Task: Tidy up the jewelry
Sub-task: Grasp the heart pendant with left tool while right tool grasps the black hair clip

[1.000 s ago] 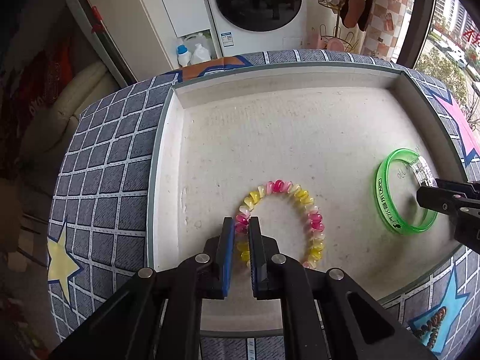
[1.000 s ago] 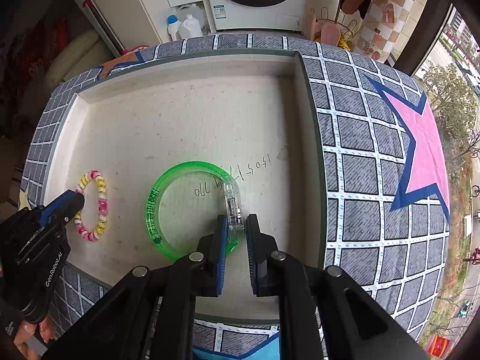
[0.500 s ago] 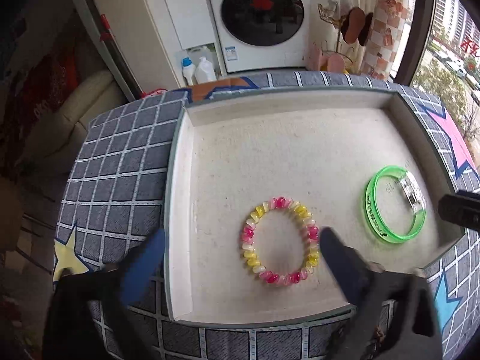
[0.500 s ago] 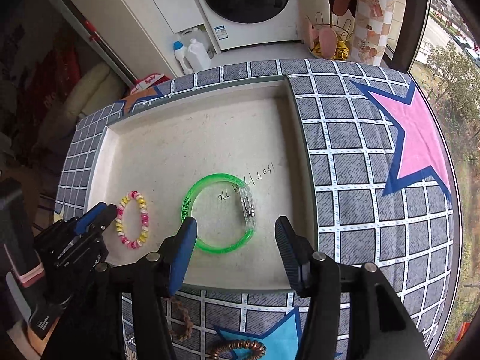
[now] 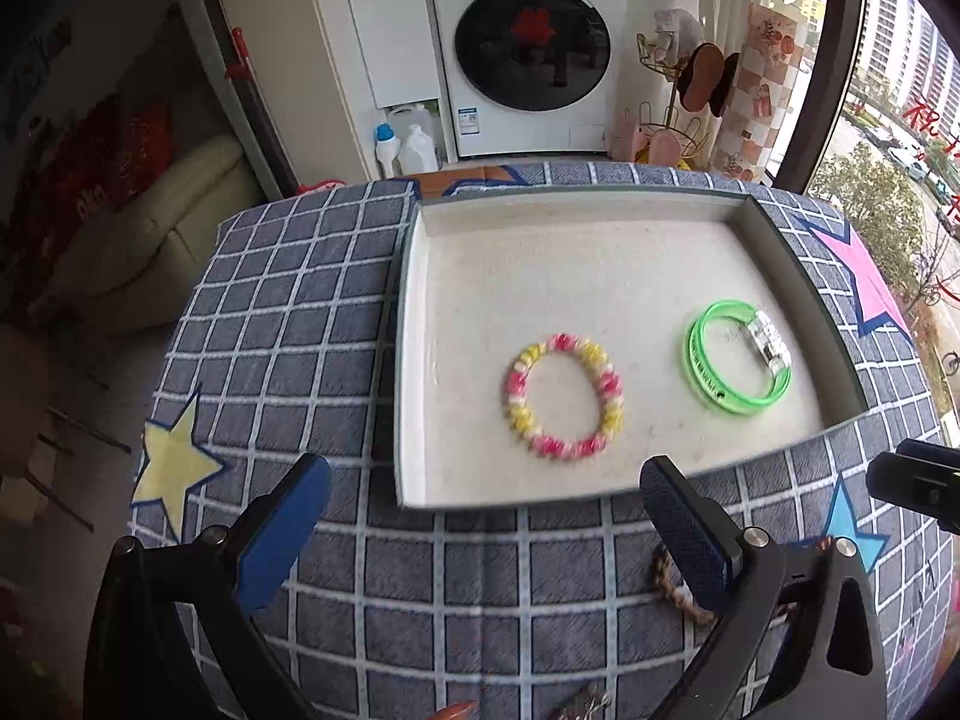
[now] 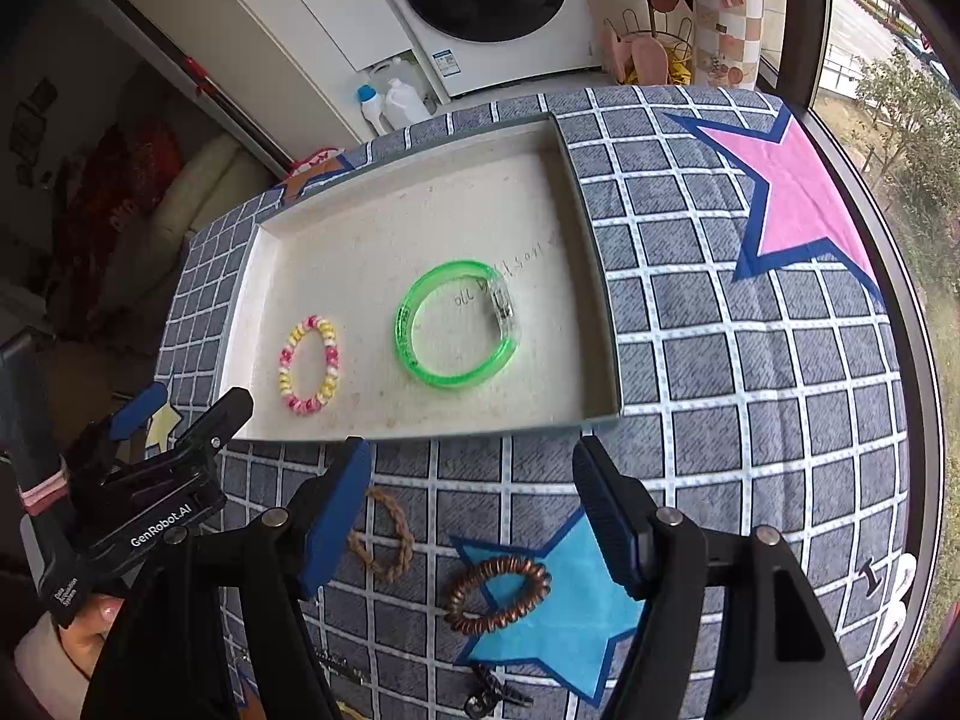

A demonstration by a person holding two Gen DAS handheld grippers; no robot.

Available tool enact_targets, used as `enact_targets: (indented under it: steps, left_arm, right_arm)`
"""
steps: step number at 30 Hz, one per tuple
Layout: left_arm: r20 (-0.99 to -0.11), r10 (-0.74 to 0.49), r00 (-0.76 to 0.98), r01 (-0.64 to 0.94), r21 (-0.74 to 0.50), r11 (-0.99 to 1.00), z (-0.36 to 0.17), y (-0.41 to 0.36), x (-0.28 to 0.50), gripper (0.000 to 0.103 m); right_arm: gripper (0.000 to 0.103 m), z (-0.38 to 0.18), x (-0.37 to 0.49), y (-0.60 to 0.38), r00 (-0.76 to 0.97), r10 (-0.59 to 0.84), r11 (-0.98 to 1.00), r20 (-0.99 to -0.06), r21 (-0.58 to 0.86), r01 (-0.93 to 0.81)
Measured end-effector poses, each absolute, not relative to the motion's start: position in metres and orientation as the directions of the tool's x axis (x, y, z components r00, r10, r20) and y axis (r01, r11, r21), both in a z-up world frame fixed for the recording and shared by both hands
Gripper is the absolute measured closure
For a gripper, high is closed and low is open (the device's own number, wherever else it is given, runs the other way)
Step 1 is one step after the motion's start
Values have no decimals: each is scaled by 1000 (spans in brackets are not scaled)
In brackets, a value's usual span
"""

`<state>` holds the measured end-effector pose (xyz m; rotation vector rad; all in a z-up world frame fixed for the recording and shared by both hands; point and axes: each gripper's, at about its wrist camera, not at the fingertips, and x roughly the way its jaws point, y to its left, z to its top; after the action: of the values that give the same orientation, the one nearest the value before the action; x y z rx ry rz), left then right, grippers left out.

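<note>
A shallow tray (image 5: 411,360) with a beige floor sits on the chequered cloth. In it lie a pink and yellow bead bracelet (image 5: 564,405) (image 6: 309,365) and a green plastic bangle (image 5: 738,357) (image 6: 456,324), apart from each other. My left gripper (image 5: 483,480) hangs wide open above the tray's near rim, with nothing between its fingers. It also shows at the left of the right wrist view, the left gripper (image 6: 189,405). My right gripper (image 6: 473,450) hovers over the cloth in front of the tray, its jaws opening and empty.
On the cloth near me lie a braided brown bracelet (image 6: 384,534) (image 5: 678,594), a copper coil bracelet (image 6: 498,594) and a small dark piece (image 6: 492,690). A washing machine (image 5: 528,48) and bottles (image 5: 408,147) stand beyond the table. A window runs along the right.
Both grippers went from shut to open, letting go of the bead bracelet and the green bangle. Both then drew back and up from the tray, where the two pieces lie.
</note>
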<state>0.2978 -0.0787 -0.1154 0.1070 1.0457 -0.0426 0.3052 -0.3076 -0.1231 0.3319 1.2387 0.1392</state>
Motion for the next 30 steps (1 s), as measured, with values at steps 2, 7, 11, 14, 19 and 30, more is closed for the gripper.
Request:
enact_targets:
  steps: [2, 7, 11, 14, 19, 30]
  left_arm:
    - [-880, 15, 474, 67, 53, 996, -119, -67, 281, 0]
    - [-923, 10, 386, 37, 27, 999, -139, -42, 235, 0]
    - [-937, 39, 347, 30, 52, 998, -151, -26, 200, 0]
    - [-940, 36, 338, 0, 39, 999, -153, -13, 175, 0]
    - [-940, 30, 339, -13, 27, 1000, -155, -6, 148, 0]
    - [-949, 15, 314, 32, 27, 999, -172, -5, 133, 0]
  right_arm:
    - [30, -127, 290, -307, 305, 285, 943, -909, 323, 84]
    - [30, -141, 252, -299, 242, 278, 949, -930, 304, 78]
    - [30, -153, 227, -289, 206, 241, 966, -948, 254, 42]
    - [30, -160, 213, -283, 187, 224, 972, -956, 233, 27]
    - [30, -167, 194, -276, 166, 199, 979, -966, 205, 19]
    - [30, -168, 174, -268, 166, 151, 988, -974, 155, 11]
